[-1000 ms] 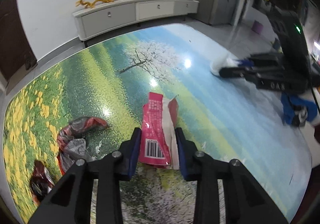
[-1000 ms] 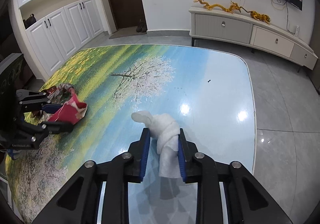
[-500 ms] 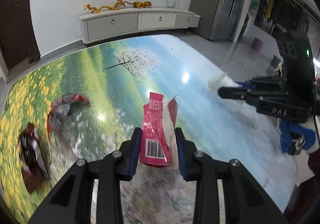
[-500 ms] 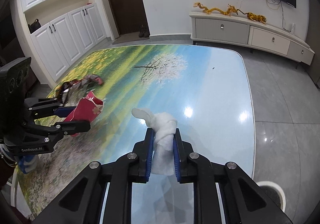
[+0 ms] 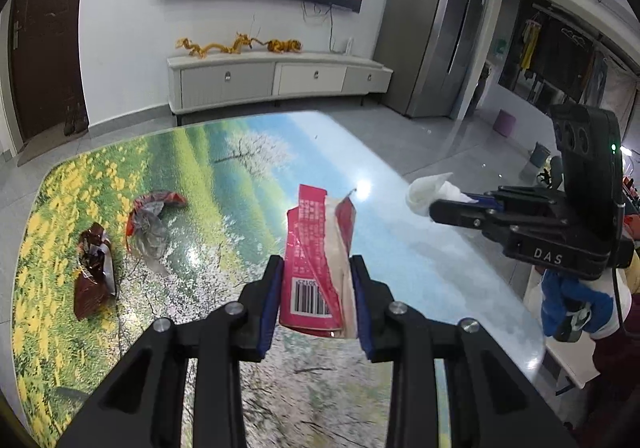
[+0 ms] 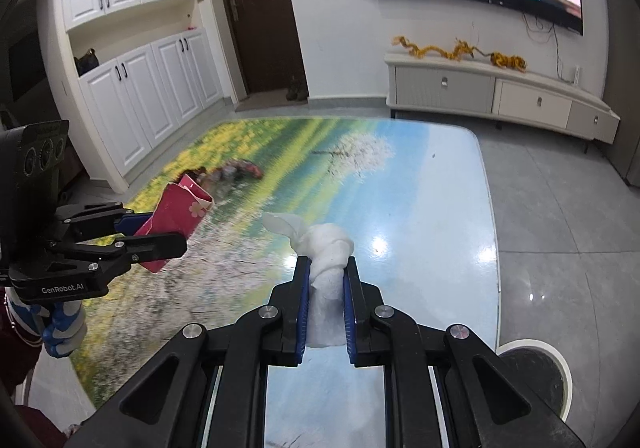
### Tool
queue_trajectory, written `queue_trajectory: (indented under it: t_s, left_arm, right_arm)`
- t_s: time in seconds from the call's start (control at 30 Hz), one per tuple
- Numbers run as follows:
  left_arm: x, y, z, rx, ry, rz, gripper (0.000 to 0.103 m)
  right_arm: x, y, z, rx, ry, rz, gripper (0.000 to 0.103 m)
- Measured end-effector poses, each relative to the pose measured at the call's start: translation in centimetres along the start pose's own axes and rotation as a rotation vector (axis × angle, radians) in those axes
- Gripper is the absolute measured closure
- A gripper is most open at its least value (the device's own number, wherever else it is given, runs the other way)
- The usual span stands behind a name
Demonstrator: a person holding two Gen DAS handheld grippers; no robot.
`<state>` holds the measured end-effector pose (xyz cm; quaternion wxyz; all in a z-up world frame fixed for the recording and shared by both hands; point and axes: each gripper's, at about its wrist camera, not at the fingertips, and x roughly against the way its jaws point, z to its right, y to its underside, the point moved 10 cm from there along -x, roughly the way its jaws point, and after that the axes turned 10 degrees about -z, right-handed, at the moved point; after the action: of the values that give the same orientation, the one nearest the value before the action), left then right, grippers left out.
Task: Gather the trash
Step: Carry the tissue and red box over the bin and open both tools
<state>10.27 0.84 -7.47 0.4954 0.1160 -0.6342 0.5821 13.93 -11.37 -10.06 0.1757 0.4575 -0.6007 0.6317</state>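
The left gripper (image 5: 316,298) is clamping a pink snack packet (image 5: 318,260) between its blue pads, and the packet is hanging in the air above the table (image 5: 420,248), not touching it. The packet is standing almost upright, with its barcode near the lower end and its torn top pointing away from the camera. From the right wrist view the same packet (image 6: 180,216) is showing a small flower print on its side.

The right gripper (image 6: 325,304) is pinching a twisted white tissue (image 6: 326,260). Its jaws have just been closing tighter on this tissue, which is now squeezed between the pads and sticking out forward, also lifted off the table. In the left wrist view the tissue (image 5: 430,192) is poking out of the right gripper's fingertips at the right side.

Two more pieces of trash are lying on the table with its printed meadow and blossom tree picture: a crumpled red and silver wrapper (image 5: 150,222) and, just beside it nearer the table edge, a dark brown wrapper (image 5: 94,276). Both are well apart from the grippers.

A round trash bin (image 6: 536,376) with a white rim is standing on the floor beside the table, at the lower right of the right wrist view. A hand in a blue glove (image 5: 572,306) is holding the right gripper.
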Motion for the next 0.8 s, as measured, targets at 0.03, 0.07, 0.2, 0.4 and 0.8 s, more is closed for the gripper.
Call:
queue_trajectory:
  t_s: [0.03, 0.07, 0.2, 0.4, 0.8]
  left_arm:
    - [0.5, -0.2, 0.4, -0.006, 0.000, 0.008, 0.072]
    - [0.8, -0.4, 0.8, -0.010, 0.001, 0.013, 0.072]
    - [1.9, -1.7, 3.3, -0.052, 0.008, 0.039, 0.072]
    - [1.4, -4.0, 8.7, -0.133, 0.060, 0.044, 0.072]
    - [-7.8, -6.3, 22.7, -0.327, 0.213, -0.103, 0.072]
  right_arm:
    - [0.4, 0.0, -0.1, 0.001, 0.002, 0.008, 0.088]
    - [1.2, 0.0, -0.2, 0.002, 0.005, 0.021, 0.088]
    - [3.6, 0.1, 0.4, -0.011, 0.018, 0.062, 0.088]
    - [6.8, 0.8, 4.2, -0.073, 0.056, 0.111, 0.088]
    - [9.0, 7.8, 17.9, -0.333, 0.160, 0.105, 0.088]
